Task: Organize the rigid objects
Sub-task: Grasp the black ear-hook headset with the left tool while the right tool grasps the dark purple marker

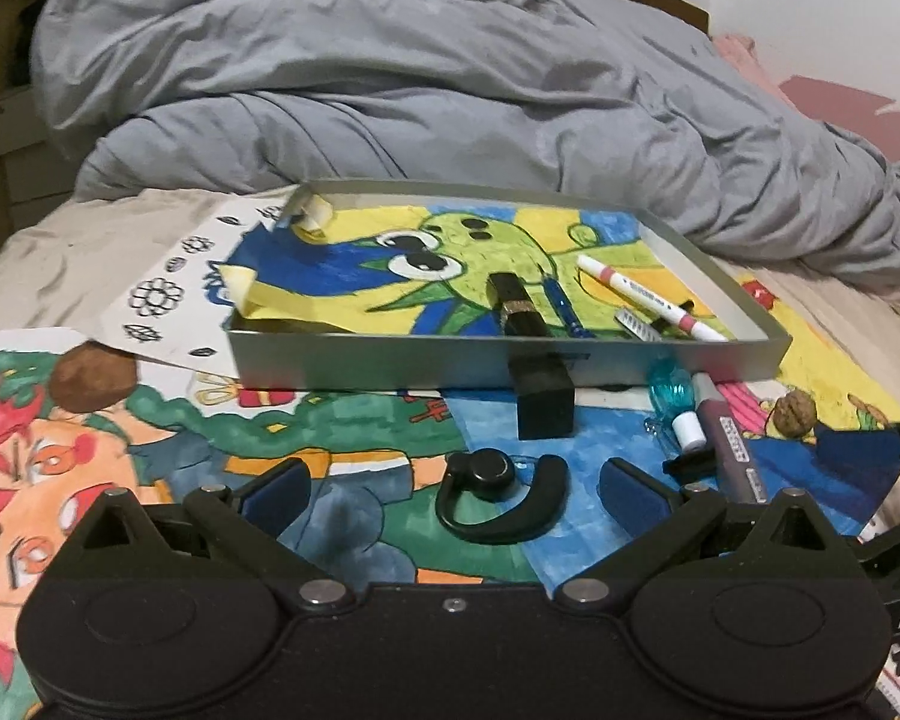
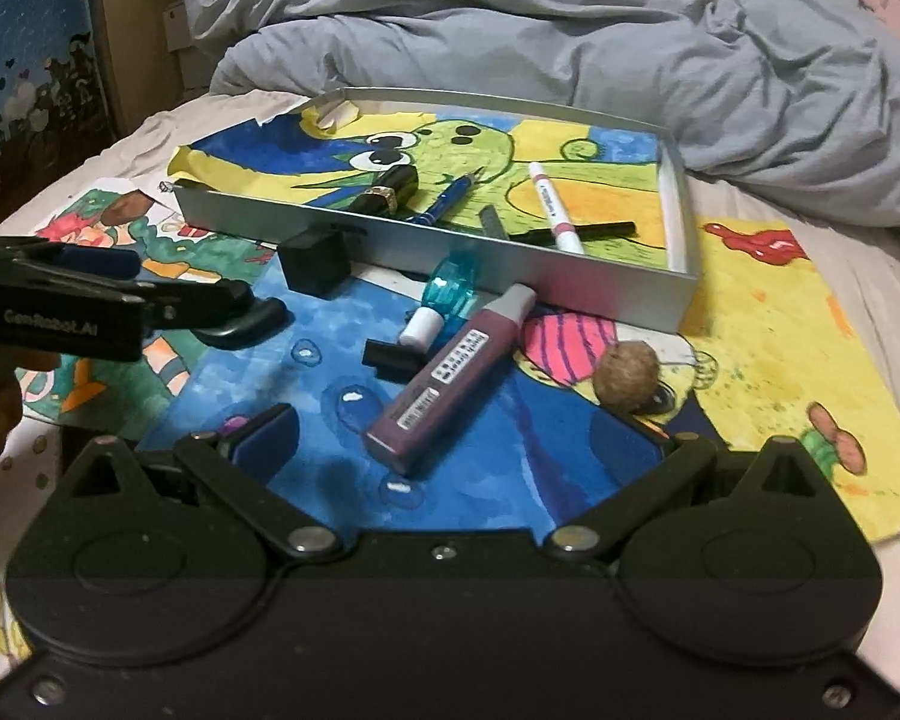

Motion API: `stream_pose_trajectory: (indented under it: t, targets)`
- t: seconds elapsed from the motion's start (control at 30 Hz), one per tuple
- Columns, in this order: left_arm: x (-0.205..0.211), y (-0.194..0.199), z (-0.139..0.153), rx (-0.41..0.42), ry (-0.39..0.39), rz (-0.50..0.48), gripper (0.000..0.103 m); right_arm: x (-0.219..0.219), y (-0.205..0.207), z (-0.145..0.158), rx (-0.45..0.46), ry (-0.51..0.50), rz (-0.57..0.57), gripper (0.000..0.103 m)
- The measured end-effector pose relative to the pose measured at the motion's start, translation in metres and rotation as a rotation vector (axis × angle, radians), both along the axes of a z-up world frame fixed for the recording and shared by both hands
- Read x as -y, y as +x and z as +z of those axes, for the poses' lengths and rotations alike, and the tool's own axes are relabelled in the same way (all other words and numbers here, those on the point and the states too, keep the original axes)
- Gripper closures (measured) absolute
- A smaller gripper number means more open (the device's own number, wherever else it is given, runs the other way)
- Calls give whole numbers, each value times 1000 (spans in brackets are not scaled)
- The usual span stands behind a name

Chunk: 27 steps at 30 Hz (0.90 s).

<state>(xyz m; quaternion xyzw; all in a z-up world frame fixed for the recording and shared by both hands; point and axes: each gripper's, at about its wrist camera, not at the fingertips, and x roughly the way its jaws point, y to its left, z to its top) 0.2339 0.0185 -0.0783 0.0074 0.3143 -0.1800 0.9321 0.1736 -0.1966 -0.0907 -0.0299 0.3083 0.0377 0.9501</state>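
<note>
A: Listing the left wrist view first. Left gripper (image 1: 450,483): fingers spread wide, pinching nothing, low over the drawings. Earpiece (image 1: 498,495): black, hooked, lying on the blue drawing between the two pads, touching neither as far as I can tell.

B: Beyond it?

A: Black block (image 1: 545,405), against the near wall of the tray (image 1: 390,363). To the right, outside the tray: teal bottle (image 1: 675,399), purple marker (image 1: 729,441), walnut (image 1: 795,414). A second walnut (image 1: 92,378) sits far left.

B: And inside the tray?

A: Lipstick (image 1: 516,303), blue pen (image 1: 564,306), pink-tipped marker (image 1: 648,297), plus a small grey piece I can't identify. Grey duvet (image 1: 420,72) is heaped behind.

B: Right wrist view?

A: Right gripper (image 2: 450,441): fingers spread, empty. Purple marker lies between them, its near end just ahead of the pads and slanting away toward the tray wall. Teal bottle and a small black cap (image 2: 393,357) are just beyond, the walnut to the right. Left gripper shows at the left edge, side-on above the earpiece.

B: Step in hand?

A: My reading: loose items are going into the tray, several already in, at least six still out. Left looks set to take the earpiece.

B: What does that need?

A: A little more descent, then closing across the round body rather than the thin hook, which could slip. Lift over the near wall, clear of the black block. Right could close on the purple marker mid-barrel.
</note>
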Motion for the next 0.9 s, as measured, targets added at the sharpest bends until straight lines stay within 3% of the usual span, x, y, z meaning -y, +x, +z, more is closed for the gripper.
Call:
stream_pose_trajectory:
  t: [0.17, 0.4, 0.53, 0.63, 0.8, 0.9]
  targets:
    - [9, 7, -7, 7, 53, -73, 3, -3, 10, -7, -4, -21, -2, 12]
    - [18, 13, -11, -12, 73, -136, 17, -1, 14, -12, -3, -25, -11, 21]
    - [23, 10, -14, 1, 115, -142, 20, -2, 14, -12, 1, -19, -9, 24]
    - [25, 10, -13, -2, 114, -148, 29, -3, 16, -12, 8, -17, -10, 31]
    - [28, 8, -11, -7, 118, -157, 49, -4, 17, -13, 18, -5, -21, 48]
    - [30, 5, -10, -7, 126, -165, 50, -4, 16, -12, 13, 11, -15, 64]
